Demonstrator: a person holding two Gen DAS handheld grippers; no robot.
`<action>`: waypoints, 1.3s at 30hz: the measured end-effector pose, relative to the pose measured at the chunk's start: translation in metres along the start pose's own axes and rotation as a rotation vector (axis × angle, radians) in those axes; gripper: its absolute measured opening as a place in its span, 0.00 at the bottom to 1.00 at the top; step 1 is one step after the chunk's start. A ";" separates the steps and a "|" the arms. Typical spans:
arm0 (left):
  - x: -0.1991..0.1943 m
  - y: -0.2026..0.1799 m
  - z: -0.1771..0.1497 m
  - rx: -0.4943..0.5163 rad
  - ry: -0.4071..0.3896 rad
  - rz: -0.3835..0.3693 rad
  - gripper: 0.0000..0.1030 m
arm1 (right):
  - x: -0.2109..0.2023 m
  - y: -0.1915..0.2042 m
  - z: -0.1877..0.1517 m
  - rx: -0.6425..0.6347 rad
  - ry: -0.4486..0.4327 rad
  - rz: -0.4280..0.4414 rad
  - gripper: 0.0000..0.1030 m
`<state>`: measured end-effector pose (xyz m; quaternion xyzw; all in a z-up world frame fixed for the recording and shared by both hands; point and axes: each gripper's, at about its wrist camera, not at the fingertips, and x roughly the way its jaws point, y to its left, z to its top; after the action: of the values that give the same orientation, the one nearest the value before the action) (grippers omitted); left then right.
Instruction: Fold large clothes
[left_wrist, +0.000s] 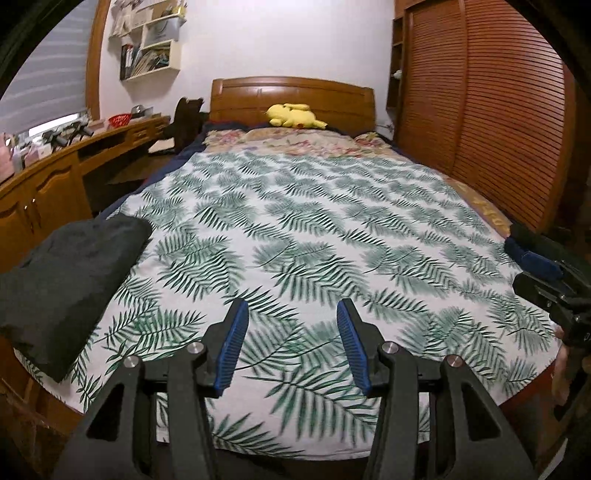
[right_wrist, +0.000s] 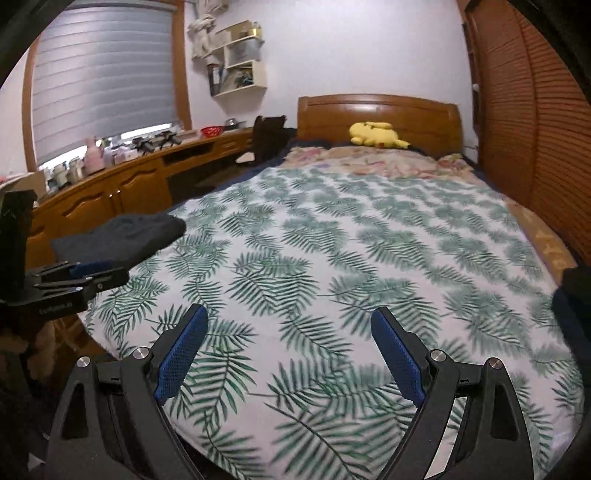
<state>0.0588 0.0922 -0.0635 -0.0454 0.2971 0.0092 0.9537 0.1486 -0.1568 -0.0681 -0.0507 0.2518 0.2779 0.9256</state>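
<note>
A folded dark grey garment (left_wrist: 70, 280) lies on the bed's near left corner; it also shows in the right wrist view (right_wrist: 122, 236). A dark navy and black piece of clothing (left_wrist: 524, 243) lies at the bed's right edge, partly cut off, and shows at the right wrist view's right edge (right_wrist: 572, 295). My left gripper (left_wrist: 291, 310) is open and empty above the leaf-print bedspread (left_wrist: 314, 221). My right gripper (right_wrist: 288, 317) is open and empty above the same bedspread (right_wrist: 351, 240). Each gripper shows at the side of the other's view.
A yellow plush toy (left_wrist: 293, 116) lies by the wooden headboard (left_wrist: 291, 92). A wooden desk with clutter (left_wrist: 55, 166) runs along the left. Slatted wardrobe doors (left_wrist: 480, 110) stand on the right. Wall shelves (left_wrist: 151, 51) hang above the desk.
</note>
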 end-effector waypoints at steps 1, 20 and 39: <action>-0.005 -0.004 0.003 0.006 -0.008 -0.004 0.48 | -0.005 -0.001 0.001 0.001 -0.005 -0.006 0.91; -0.066 -0.072 0.039 0.074 -0.136 -0.068 0.48 | -0.099 -0.026 0.020 0.055 -0.160 -0.182 0.97; -0.065 -0.078 0.036 0.075 -0.127 -0.056 0.48 | -0.101 -0.034 0.015 0.078 -0.167 -0.188 0.97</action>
<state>0.0293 0.0180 0.0090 -0.0174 0.2345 -0.0259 0.9716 0.1005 -0.2313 -0.0064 -0.0148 0.1785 0.1832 0.9666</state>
